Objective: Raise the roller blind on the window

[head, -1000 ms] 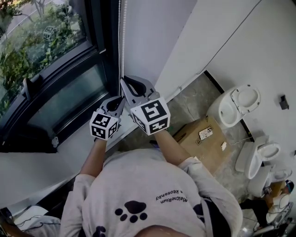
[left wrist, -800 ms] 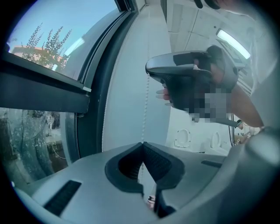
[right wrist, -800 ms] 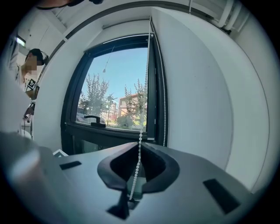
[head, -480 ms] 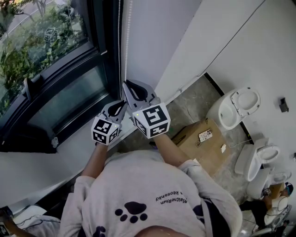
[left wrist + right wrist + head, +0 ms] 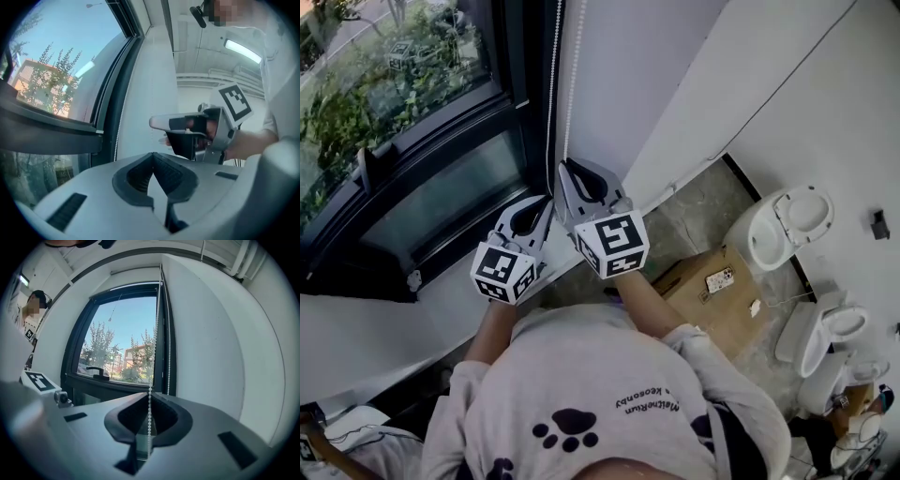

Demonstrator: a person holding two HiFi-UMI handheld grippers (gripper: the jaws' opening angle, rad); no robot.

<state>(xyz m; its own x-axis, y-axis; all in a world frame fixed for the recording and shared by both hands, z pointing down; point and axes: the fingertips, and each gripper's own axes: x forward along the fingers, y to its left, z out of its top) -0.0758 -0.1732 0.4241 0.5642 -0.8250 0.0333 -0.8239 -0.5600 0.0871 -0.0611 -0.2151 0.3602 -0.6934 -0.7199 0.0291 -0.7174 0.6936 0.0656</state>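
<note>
Two strands of the white bead chain [image 5: 552, 103] hang beside the dark window frame [image 5: 516, 56]. My right gripper [image 5: 564, 167] is shut on one strand, which runs up from its jaws in the right gripper view as the bead chain [image 5: 154, 333]; the other strand hangs free just to its right. My left gripper [image 5: 547, 201] sits just left of and below the right one, shut with nothing between its jaws. In the left gripper view the left gripper [image 5: 153, 154] points at the wall, with the right gripper [image 5: 157, 123] above it. The blind itself does not show.
A window handle [image 5: 367, 167] sits on the dark frame at the left, above a white sill [image 5: 366, 342]. On the floor to the right are a cardboard box [image 5: 717, 295] and two white toilets [image 5: 780, 223] [image 5: 823, 328] along the wall.
My left gripper has come up closer to the right one, still shut and empty. The right gripper has kept its hold on the chain in the same place.
</note>
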